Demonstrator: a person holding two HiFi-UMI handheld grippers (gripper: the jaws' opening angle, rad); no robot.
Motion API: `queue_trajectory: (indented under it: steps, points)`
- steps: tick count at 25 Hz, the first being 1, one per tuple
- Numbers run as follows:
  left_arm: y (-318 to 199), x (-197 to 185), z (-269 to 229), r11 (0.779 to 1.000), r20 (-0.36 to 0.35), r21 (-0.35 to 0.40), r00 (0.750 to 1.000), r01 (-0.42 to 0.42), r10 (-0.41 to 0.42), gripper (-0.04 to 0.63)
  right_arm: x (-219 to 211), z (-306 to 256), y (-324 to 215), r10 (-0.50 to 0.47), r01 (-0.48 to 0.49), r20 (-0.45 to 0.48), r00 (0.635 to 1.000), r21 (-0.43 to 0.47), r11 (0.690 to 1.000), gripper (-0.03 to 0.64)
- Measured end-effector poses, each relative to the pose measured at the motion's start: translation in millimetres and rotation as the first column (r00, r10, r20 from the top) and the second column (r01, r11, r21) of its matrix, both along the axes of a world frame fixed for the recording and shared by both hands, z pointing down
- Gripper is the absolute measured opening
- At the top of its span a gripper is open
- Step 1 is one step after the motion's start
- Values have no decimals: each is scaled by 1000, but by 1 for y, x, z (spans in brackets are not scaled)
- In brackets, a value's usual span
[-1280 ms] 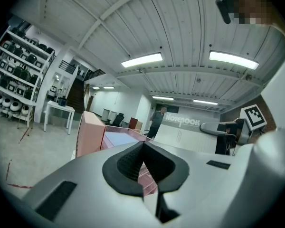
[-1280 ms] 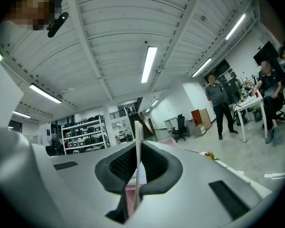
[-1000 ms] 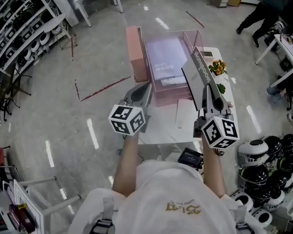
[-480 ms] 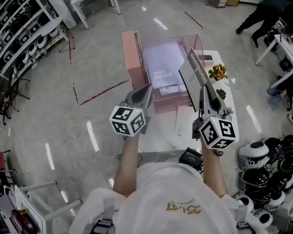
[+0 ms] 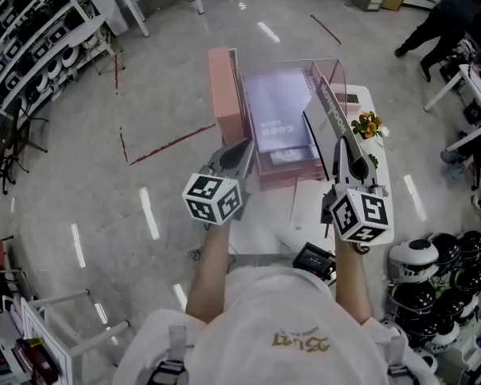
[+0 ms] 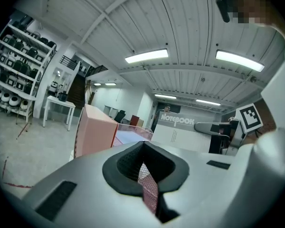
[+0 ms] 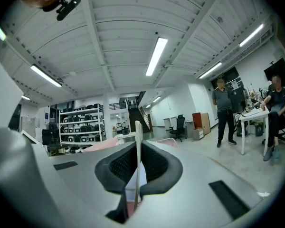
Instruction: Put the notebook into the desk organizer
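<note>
My right gripper (image 5: 343, 147) is shut on the lower edge of the white notebook (image 5: 330, 111), which stands on edge, tilted, over the right wall of the pink mesh desk organizer (image 5: 284, 172). In the right gripper view the notebook's thin edge (image 7: 138, 141) runs up between the pads. A pale purple book (image 5: 278, 109) lies flat inside the organizer. My left gripper (image 5: 242, 147) hovers at the organizer's front left corner, jaws together and holding nothing. The left gripper view shows the organizer's pink side (image 6: 95, 132) and the notebook's printed cover (image 6: 180, 132).
The organizer stands on a small white table (image 5: 305, 207) with a small bunch of flowers (image 5: 367, 124) at its right edge. Helmets (image 5: 433, 271) pile up at the lower right, shelving (image 5: 32, 46) lines the left, and a person (image 5: 441, 14) stands at the far right.
The head view has shifted a little. The right gripper still holds the notebook upright by the organizer's right wall, and the left gripper has stayed where it was.
</note>
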State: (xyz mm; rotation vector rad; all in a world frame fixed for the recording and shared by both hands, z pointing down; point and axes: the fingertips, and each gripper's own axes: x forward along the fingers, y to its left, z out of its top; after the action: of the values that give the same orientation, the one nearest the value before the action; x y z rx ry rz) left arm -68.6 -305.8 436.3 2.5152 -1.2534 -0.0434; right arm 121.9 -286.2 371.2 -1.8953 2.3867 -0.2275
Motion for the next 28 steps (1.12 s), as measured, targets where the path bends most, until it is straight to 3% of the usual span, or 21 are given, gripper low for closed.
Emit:
queue_trajectory:
  steps: [17,23,28]
  points:
    - [-20,-2,10,1000,-9,-24,1000,-15,14,17,-16,0,-41,14,-4,-251,968,41,999,17]
    - [-23,-5,12,999,-11,-31,1000,-11,10,17,-42,1,-47,-25,55,-406,914,63,996,17]
    - [-24,-6,15,999,-12,-36,1000,-8,8,17,-60,11,-53,-85,119,-475,876,43,992,17]
